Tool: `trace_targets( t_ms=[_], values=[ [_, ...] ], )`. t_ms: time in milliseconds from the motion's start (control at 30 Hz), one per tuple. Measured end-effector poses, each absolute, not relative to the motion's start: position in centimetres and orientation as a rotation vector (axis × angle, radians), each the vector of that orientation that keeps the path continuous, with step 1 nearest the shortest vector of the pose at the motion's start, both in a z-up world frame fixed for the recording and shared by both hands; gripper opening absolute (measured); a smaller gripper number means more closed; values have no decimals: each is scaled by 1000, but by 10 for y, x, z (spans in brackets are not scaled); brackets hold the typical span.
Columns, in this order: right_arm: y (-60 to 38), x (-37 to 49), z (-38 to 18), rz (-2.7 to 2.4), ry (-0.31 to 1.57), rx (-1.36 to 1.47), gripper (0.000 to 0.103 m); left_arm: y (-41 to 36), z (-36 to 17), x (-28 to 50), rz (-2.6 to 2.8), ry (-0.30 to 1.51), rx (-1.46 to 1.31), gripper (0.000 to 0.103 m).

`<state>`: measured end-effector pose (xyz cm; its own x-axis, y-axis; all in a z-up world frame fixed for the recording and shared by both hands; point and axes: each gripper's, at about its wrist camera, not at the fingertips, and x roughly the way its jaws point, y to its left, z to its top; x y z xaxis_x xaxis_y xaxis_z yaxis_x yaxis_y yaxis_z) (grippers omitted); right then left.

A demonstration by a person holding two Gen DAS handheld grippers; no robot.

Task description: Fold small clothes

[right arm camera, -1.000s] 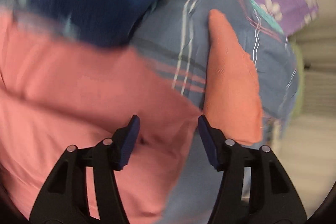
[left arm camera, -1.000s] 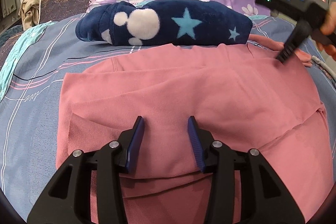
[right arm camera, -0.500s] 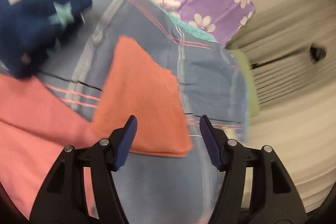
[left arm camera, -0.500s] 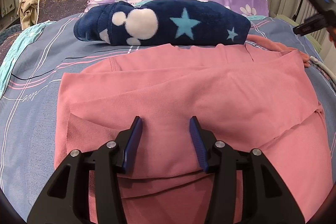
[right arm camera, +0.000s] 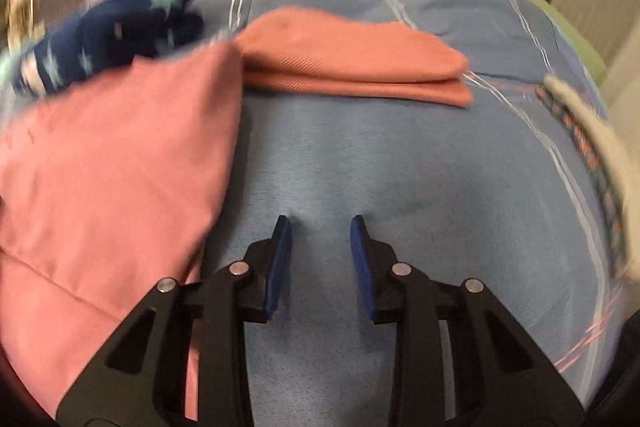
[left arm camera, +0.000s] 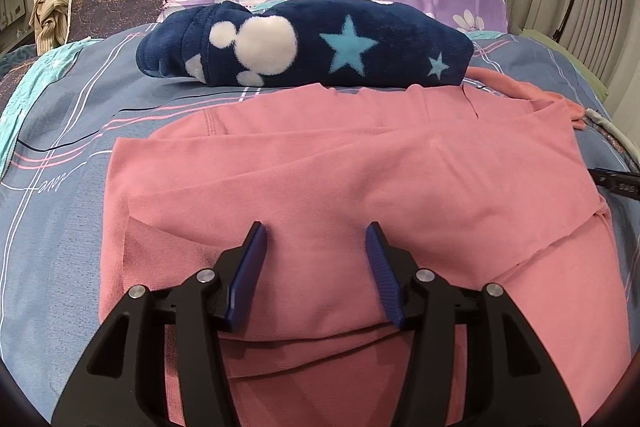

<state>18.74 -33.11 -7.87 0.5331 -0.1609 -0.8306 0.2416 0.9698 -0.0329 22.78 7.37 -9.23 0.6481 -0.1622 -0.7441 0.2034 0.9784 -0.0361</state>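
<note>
Pink garment (left arm camera: 340, 187) lies spread on the bed (left arm camera: 60, 131); the right tool (right arm camera: 320, 231) has swung off it to bare sheet, jaws closing on nothing. The left tool (left arm camera: 316, 247), jaws opening, rests over the near fold, pinching nothing, so the next fold awaits a fresh grasp.

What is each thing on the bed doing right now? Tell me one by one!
Pink garment: spread on the bed, partly folded, layers overlapping.
Orange cloth: folded, lying beside the pink garment.
Navy star blanket: bundled up behind the pink garment.
Left gripper: jaws opening, over the pink garment, not pinching it.
Right gripper: jaws closing, nothing between them, over bare bedsheet.
</note>
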Motion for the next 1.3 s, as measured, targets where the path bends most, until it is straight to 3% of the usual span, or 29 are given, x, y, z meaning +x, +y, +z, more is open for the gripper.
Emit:
trace_targets(
  t_ms=[100, 233, 267, 400, 500, 533, 833, 1000, 1300],
  values=[
    [-322, 154, -62, -157, 920, 138, 35, 72, -92, 227, -202, 840, 67, 55],
    [-314, 108, -55, -70, 880, 199, 62, 77, -87, 224, -224, 832, 37, 59],
    [-314, 95, -57, -46, 895, 221, 64, 84, -83, 218, -242, 836, -5, 63],
    [-313, 50, -64, 13, 920, 269, 62, 98, -62, 172, -302, 828, -43, 71],
    [-316, 15, -75, 74, 936, 345, 49, 111, -57, 123, -322, 812, 17, 76],
    [-317, 9, -78, 94, 940, 362, 44, 117, -58, 107, -314, 815, 32, 82],
    [-320, -49, -88, 151, 901, 410, 41, 171, -86, -12, -364, 906, -91, 83],
    [-323, -77, -91, 229, 911, 498, 41, 166, -93, -57, -428, 892, -93, 72],
    [-329, -149, -93, 318, 932, 557, 38, 188, -99, -110, -456, 891, -187, 31]
  ],
)
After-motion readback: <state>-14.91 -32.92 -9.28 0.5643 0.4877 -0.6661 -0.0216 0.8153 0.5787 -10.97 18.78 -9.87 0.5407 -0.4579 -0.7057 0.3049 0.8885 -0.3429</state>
